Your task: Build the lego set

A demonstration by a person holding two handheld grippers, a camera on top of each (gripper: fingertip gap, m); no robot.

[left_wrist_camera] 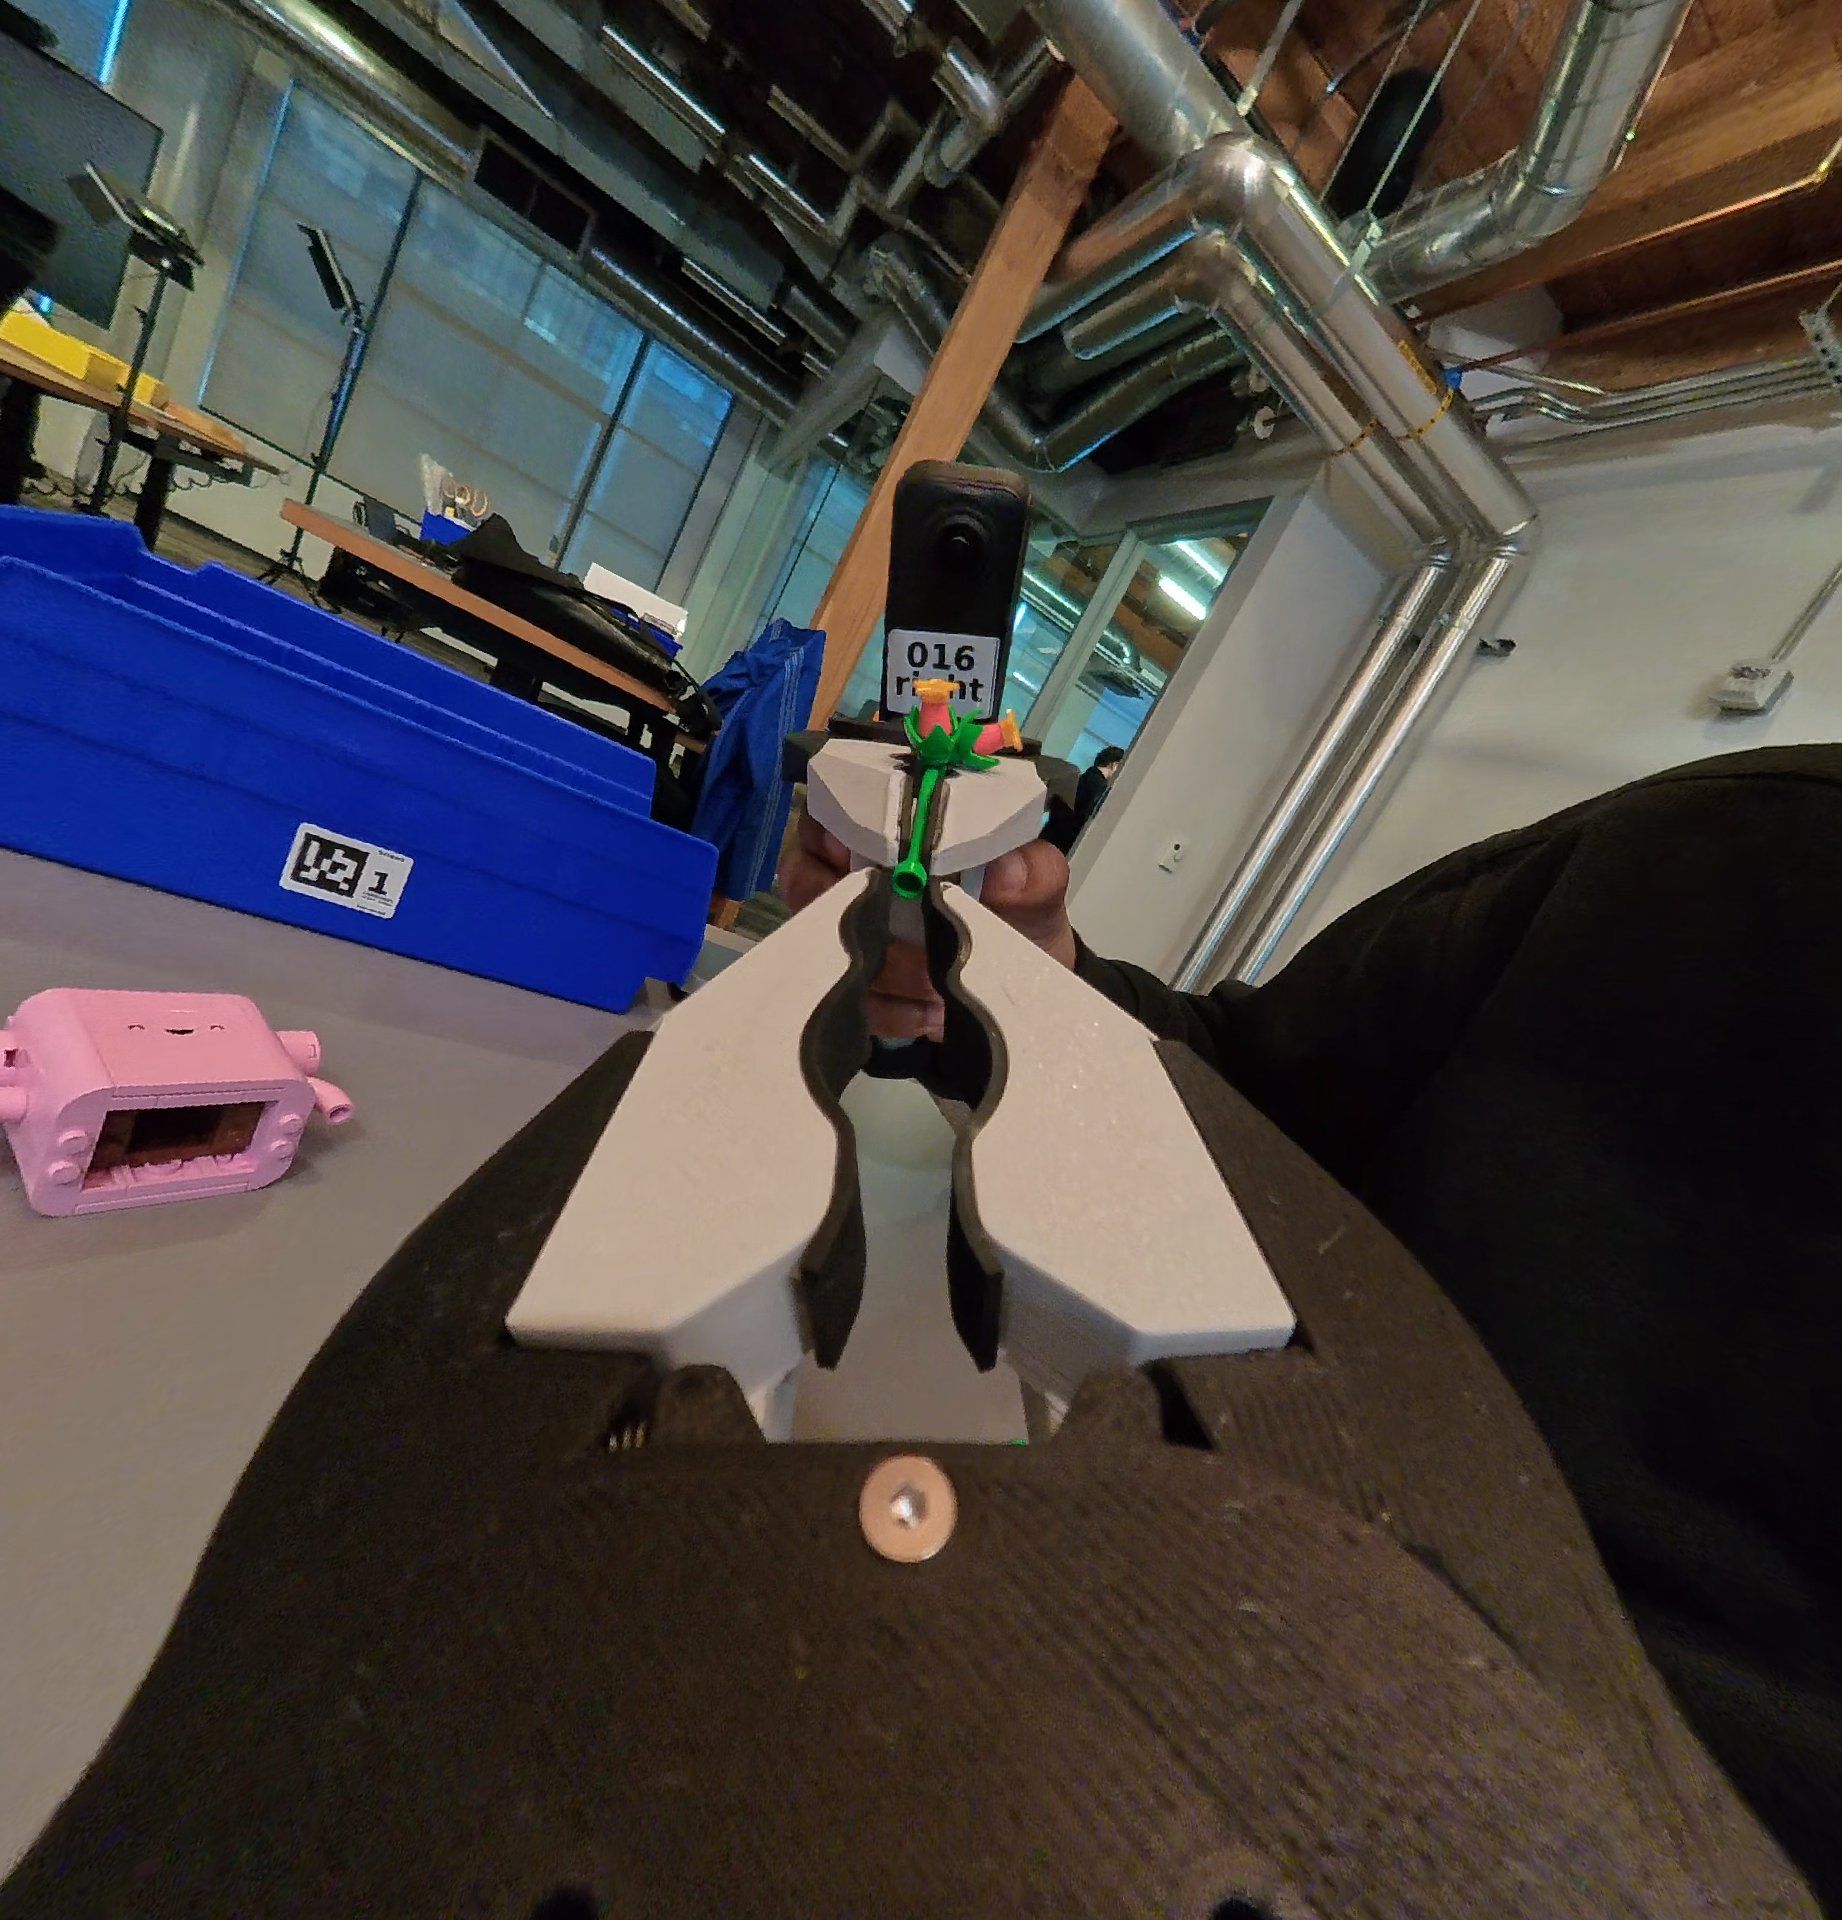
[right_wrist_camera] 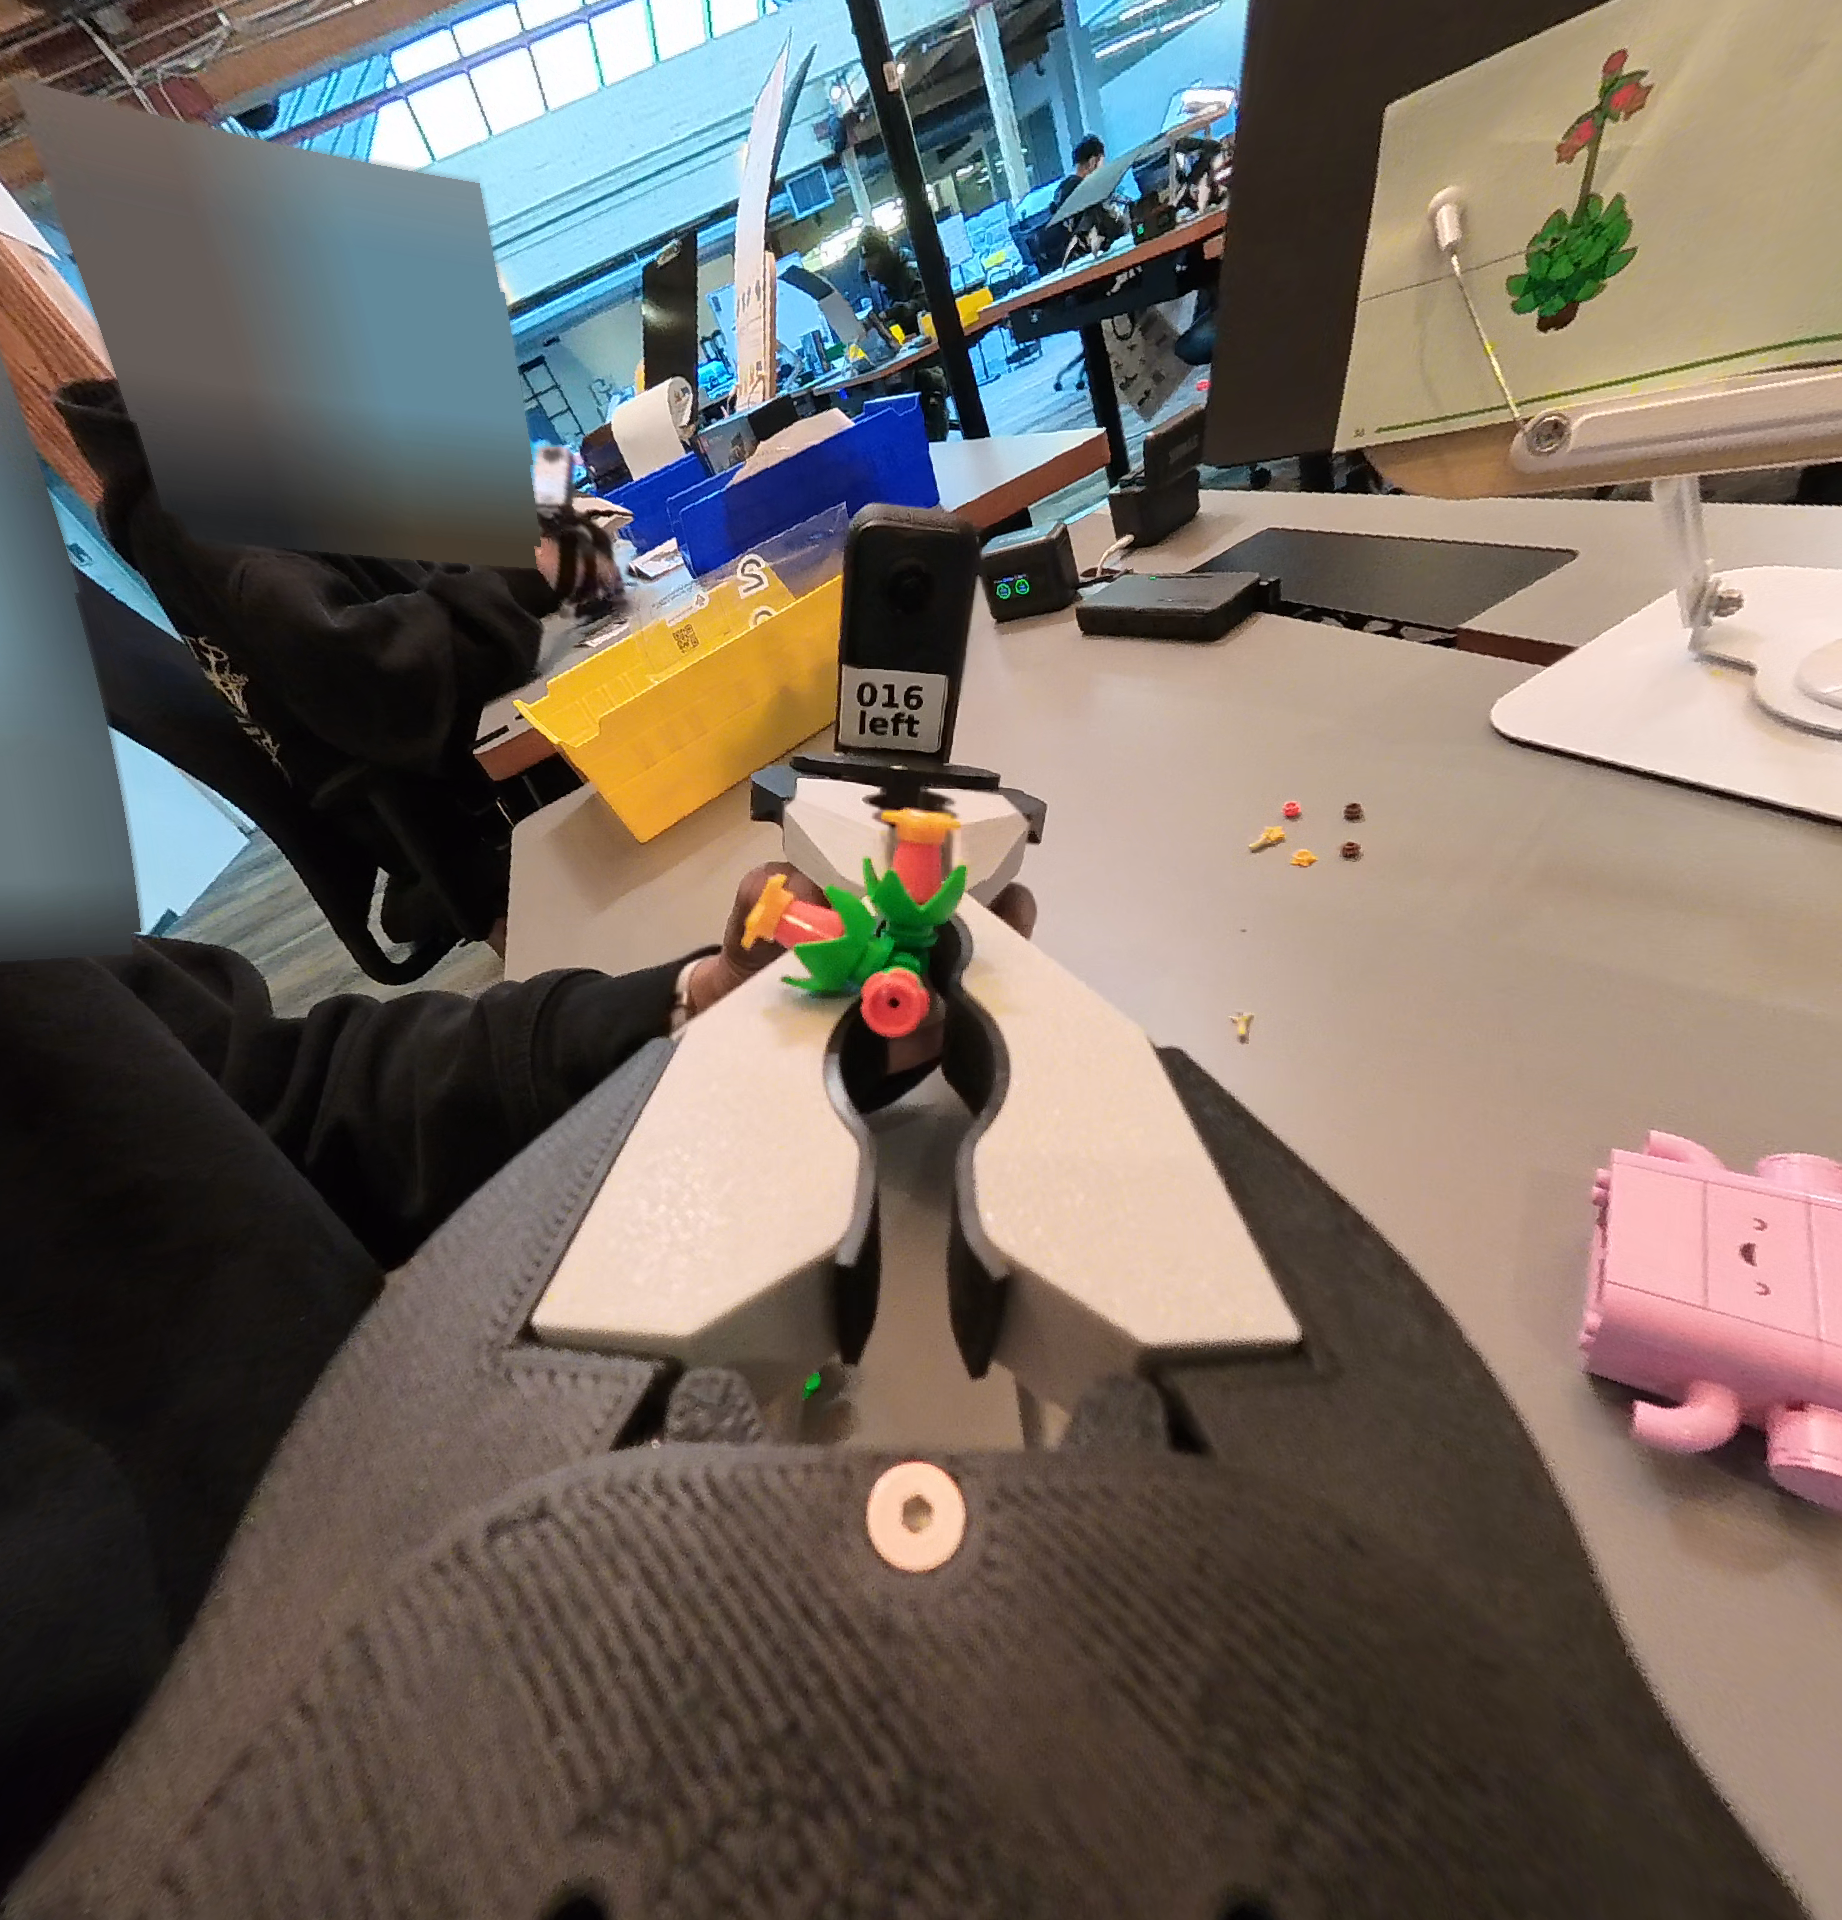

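Note:
My right gripper (right_wrist_camera: 922, 961) is shut on a green lego flower stem (left_wrist_camera: 922, 821) and holds it upright across its tips, above the table. Green leaves (right_wrist_camera: 855, 935) and pink flowers with orange tops (right_wrist_camera: 901, 1003) sit at the stem's top. My left gripper (left_wrist_camera: 899, 902) faces the right gripper (left_wrist_camera: 927, 805) head-on. Its jaws stand nearly together with nothing seen between them, and its tips are just under the stem's lower end (left_wrist_camera: 906, 881). The left gripper also shows beyond the flowers in the right wrist view (right_wrist_camera: 906, 847). A pink lego box figure (left_wrist_camera: 158, 1101) (right_wrist_camera: 1748, 1309) lies on the grey table.
Several tiny loose lego pieces (right_wrist_camera: 1301, 836) lie on the table (right_wrist_camera: 1416, 1039). An instruction page (right_wrist_camera: 1623, 229) stands on a white holder (right_wrist_camera: 1623, 717). A blue bin (left_wrist_camera: 273, 727) and a yellow bin (right_wrist_camera: 688, 717) stand at the table's edges. The person's dark sleeves (left_wrist_camera: 1519, 1039) are close by. Less than 4 cm separates the two grippers' tips.

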